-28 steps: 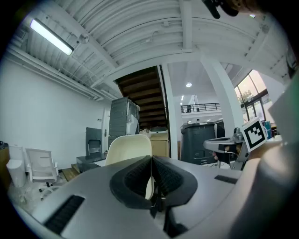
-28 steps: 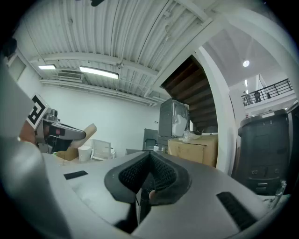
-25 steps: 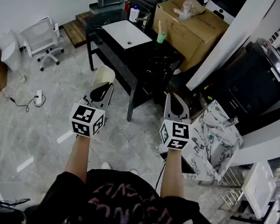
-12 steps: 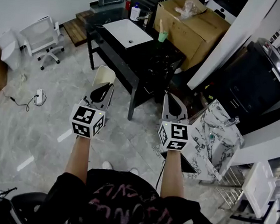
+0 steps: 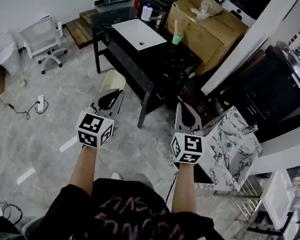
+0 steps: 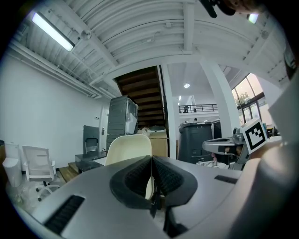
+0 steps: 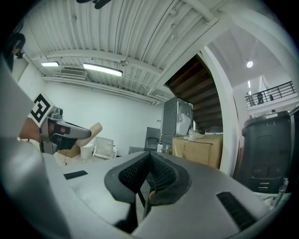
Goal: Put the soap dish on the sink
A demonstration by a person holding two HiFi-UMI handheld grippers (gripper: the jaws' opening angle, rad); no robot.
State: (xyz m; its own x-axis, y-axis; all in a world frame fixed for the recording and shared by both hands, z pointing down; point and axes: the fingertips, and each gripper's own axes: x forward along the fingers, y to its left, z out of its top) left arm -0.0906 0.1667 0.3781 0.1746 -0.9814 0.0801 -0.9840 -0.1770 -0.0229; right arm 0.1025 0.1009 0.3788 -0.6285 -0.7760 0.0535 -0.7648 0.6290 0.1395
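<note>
A cream soap dish (image 5: 113, 80) sticks out upright from my left gripper (image 5: 108, 101), which is shut on its lower edge. In the left gripper view the soap dish (image 6: 129, 147) rises above the closed jaws of the left gripper (image 6: 151, 179). The white sink (image 5: 138, 34) is set in a black table (image 5: 160, 65), well ahead of both grippers. My right gripper (image 5: 187, 117) is held level with the left one, over the floor by the table's near end. The right gripper (image 7: 148, 175) is shut with nothing in it.
On the table stand a green cup (image 5: 175, 38) and a soap bottle (image 5: 146, 12). Behind it sits a large cardboard box (image 5: 209, 22). A marble-patterned cabinet (image 5: 232, 146) is close on the right and a white office chair (image 5: 44, 35) is at the far left.
Both grippers keep the same pose and hold. The table and floor drift slightly in the head view as the person moves.
</note>
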